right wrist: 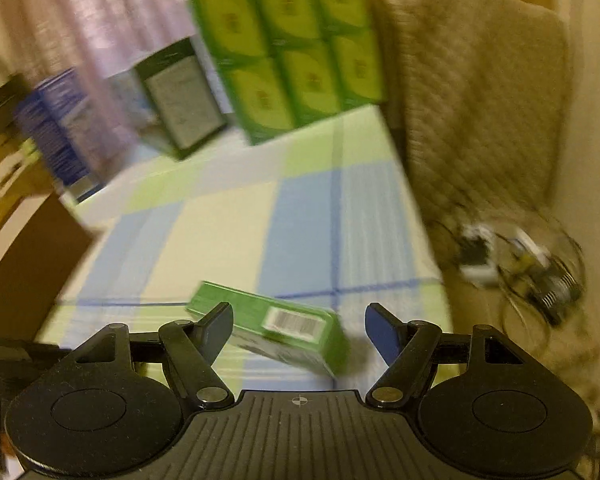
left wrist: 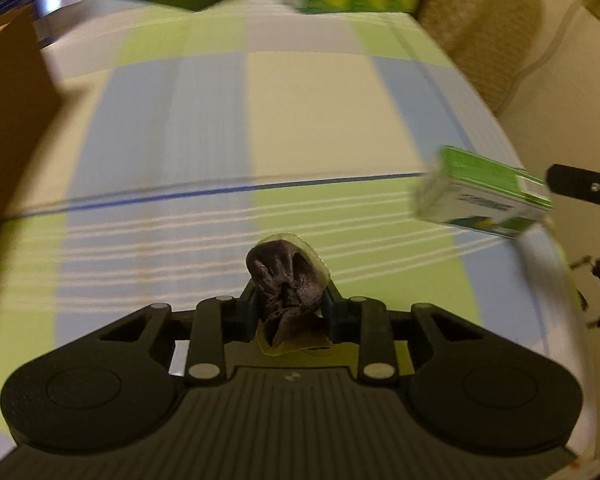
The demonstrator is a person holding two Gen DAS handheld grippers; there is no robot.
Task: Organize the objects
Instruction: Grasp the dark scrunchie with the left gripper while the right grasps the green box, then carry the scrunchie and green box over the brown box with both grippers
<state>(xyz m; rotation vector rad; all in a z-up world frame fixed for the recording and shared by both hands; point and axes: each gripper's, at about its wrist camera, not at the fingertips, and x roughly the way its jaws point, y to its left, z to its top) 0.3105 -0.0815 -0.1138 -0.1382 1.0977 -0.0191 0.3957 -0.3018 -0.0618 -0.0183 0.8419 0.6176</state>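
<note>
Left wrist view: your left gripper [left wrist: 288, 304] is clamped on a dark crumpled packet [left wrist: 286, 280] over the checked cloth [left wrist: 308, 112]; keep grip firm, cardboard box [left wrist: 8, 120] at left, contents unseen. Right wrist view: right gripper [right wrist: 298, 328] is spread wide w/ the green carton [right wrist: 272, 328] lying on the cloth btwn its fingers, so centre and square up before closing; stacked green cartons [right wrist: 292, 52] sit at far edge.

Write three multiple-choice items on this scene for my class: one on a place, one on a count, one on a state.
1. Where is the lone green box?
A. on the checked cloth, between the right gripper's fingers
B. on the chair
C. atop the stack

2. How many green boxes face us in the stack?
A. two
B. six
C. nine

3. What state is the left gripper in?
A. open, empty
B. shut on a dark pouch
C. out of view

Answers: 1 A, it lies on the cloth between the spread fingers; 2 B, two rows of three; 3 B, the fingers pinch the pouch.
</note>
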